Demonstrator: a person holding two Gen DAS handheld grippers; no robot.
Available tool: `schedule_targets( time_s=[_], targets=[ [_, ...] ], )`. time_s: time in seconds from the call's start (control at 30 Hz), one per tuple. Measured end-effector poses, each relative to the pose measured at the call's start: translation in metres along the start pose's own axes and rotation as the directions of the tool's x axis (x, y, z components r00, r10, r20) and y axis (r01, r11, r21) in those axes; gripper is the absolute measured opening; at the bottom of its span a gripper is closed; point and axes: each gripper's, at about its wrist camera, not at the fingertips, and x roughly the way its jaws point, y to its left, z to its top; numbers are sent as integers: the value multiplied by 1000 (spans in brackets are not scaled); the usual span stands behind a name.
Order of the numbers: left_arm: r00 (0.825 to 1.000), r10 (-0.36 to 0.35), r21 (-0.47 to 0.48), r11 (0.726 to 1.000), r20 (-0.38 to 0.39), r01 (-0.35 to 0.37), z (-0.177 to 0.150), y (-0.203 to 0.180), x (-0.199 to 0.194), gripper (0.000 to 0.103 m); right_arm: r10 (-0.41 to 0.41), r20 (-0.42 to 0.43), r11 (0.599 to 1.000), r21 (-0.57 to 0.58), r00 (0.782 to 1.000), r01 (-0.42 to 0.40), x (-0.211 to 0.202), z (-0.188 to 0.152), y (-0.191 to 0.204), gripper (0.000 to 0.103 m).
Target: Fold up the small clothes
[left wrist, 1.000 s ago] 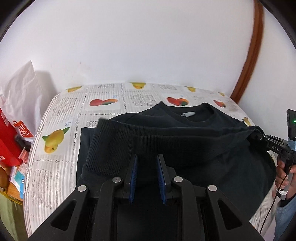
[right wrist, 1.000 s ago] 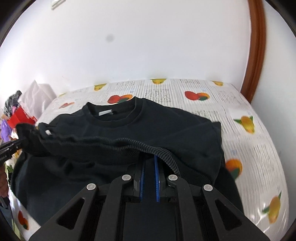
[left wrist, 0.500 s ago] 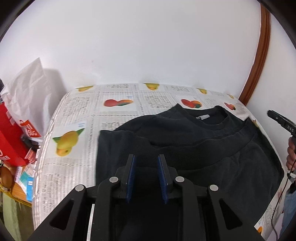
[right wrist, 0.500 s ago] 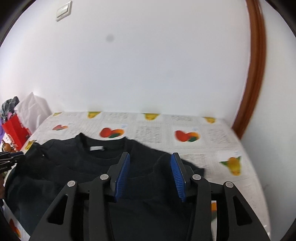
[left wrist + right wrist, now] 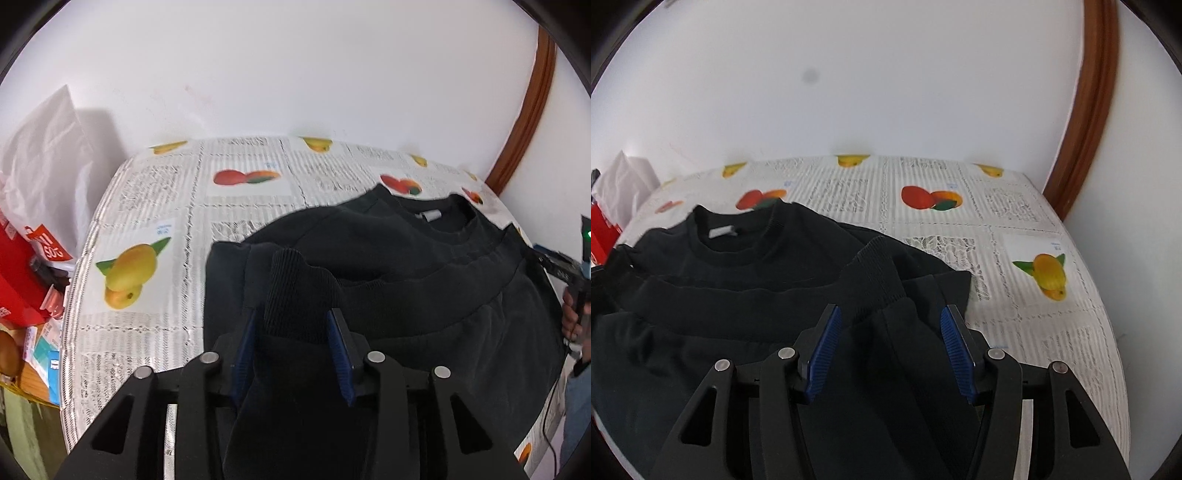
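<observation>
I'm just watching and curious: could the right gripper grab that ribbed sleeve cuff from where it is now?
Probably yes. The right gripper is open, its blue pads on either side of the sleeve, and the ribbed cuff lies just ahead on top of the black sweatshirt. Nothing covers it.

A surface (image 5: 1027, 206) covered by a white cloth printed with newsprint text and fruit pictures stands against a white wall. A black crew-neck sweatshirt (image 5: 746, 266) (image 5: 424, 273) lies directly on it, hem folded up toward the collar.
</observation>
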Motion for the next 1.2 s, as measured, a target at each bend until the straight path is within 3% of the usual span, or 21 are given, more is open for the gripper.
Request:
schedule_targets(
  time_s=[0.03, 0.07, 0.1, 0.23, 0.33, 0.4, 0.47, 0.63, 0.73, 0.9, 1.0, 1.1, 1.2],
  targets=[
    [1000, 21, 6, 1000, 8, -22, -1, -2, -2, 20, 0, -12, 1000, -4, 1000, 0, 6, 1, 1, 56],
    [998, 50, 11, 999, 24, -50, -2, -3, -6, 16, -2, -27, 1000, -6, 1000, 2, 13, 3, 1, 55],
    [998, 46, 11, 999, 35, -46, -2, -4, -10, 15, -4, -44, 1000, -7, 999, 4, 19, 3, 1, 53],
    [992, 29, 6, 1000, 126, -30, 3, -11, -35, 11, 0, -47, 1000, -18, 999, -1, 27, 1, 2, 19],
    [979, 56, 13, 998, 197, -59, 13, -19, -49, 11, 52, 49, 999, -7, 997, -52, 4, 3, -3, 14],
    [974, 80, 11, 996, 213, -84, 18, -21, -47, 11, 91, 154, 995, 20, 984, -95, -22, 5, -13, 14],
    [978, 84, 8, 996, 193, -87, 21, -19, -33, 11, 106, 194, 991, 62, 975, -120, -31, 6, -23, 14],
    [993, 67, -31, 997, 98, -65, 16, -8, 7, 11, 77, 59, 989, 119, 995, -84, 10, 0, -32, 15],
    [996, 62, -52, 997, 70, -59, 11, -2, 20, 12, 83, -11, 985, 153, 996, -81, 30, -4, -36, 17],
    [997, 71, -58, 996, 38, -68, 8, -2, 24, 18, 76, -43, 986, 149, 996, -69, 27, -4, -38, 22],
    [997, 76, -51, 996, 19, -75, 5, -4, 22, 23, 16, -31, 996, 89, 999, -13, 10, -10, -33, 35],
    [996, 94, -36, 995, 10, -94, -2, -6, 16, 29, -37, -24, 998, 42, 999, 38, -5, -25, -36, 35],
    [992, 128, -27, 991, 2, -128, -13, -6, 9, 35, -27, -42, 998, 62, 999, 30, -14, -45, -47, 35]
  ],
)
